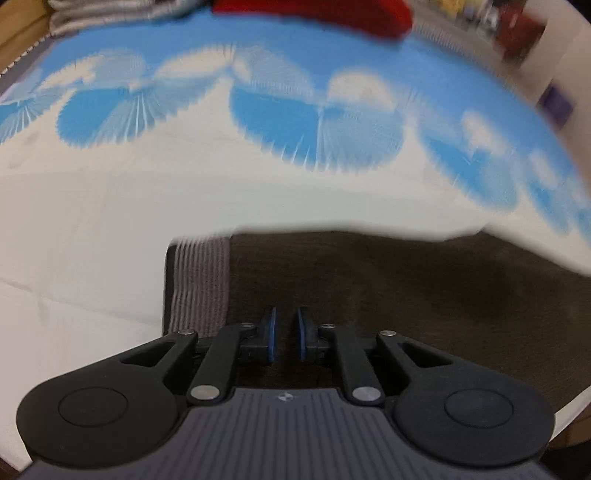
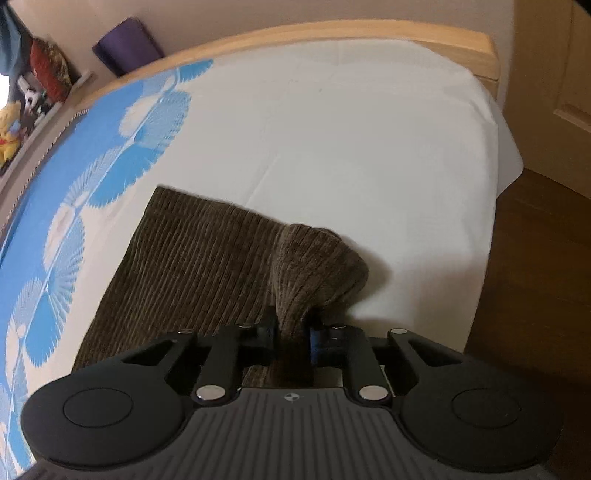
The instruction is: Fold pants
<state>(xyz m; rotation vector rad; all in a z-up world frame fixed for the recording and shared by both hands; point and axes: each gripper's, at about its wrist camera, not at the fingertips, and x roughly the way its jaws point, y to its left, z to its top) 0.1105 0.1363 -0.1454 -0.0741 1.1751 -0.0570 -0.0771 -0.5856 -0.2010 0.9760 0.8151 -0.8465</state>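
Dark brown corduroy pants (image 1: pixel 369 295) lie flat on the bed, with a lighter ribbed band (image 1: pixel 199 280) at their left end. My left gripper (image 1: pixel 286 336) points down onto them just right of that band. Its blue pads (image 1: pixel 271 336) stand close together with brown cloth in the narrow gap. In the right wrist view the pants (image 2: pixel 192 258) stretch away to the upper left. My right gripper (image 2: pixel 291 339) is shut on a raised bunch of the cloth (image 2: pixel 314 266) at their right edge.
The bed has a white sheet (image 1: pixel 92 221) with a blue fan-patterned strip (image 1: pixel 295 55). A red cloth (image 1: pixel 332 14) and grey folded fabric (image 1: pixel 110 14) lie at the far side. A wooden bed frame (image 2: pixel 332 33), dark floor (image 2: pixel 535 277) and a shelf with toys (image 2: pixel 11 122) surround it.
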